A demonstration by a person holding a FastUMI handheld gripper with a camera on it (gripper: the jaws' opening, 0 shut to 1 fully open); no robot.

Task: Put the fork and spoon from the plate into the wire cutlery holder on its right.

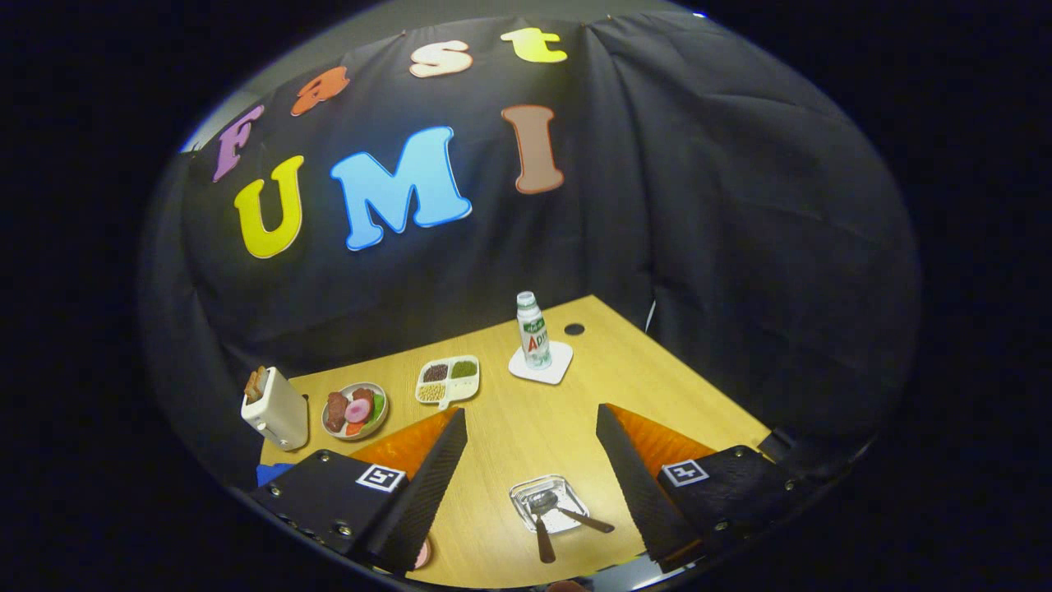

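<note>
While the gripper [532,421] hangs wide open and empty above the wooden table [509,427], a clear square plate [548,501] lies between its fingers, holding two dark-handled utensils, a spoon [542,526] and another piece [585,520]

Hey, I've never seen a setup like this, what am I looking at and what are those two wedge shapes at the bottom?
Those wedges are the two fingers of a hand-held gripper; the camera rides on it and looks forward along them. The jaws stand wide open, holding nothing. Between the fingers, on a wooden table, sits a small clear plate with a spoon and a fork on it. Beyond the fingers: a bottle on a white coaster, a divided tray, a plate of food and a toaster.
</note>
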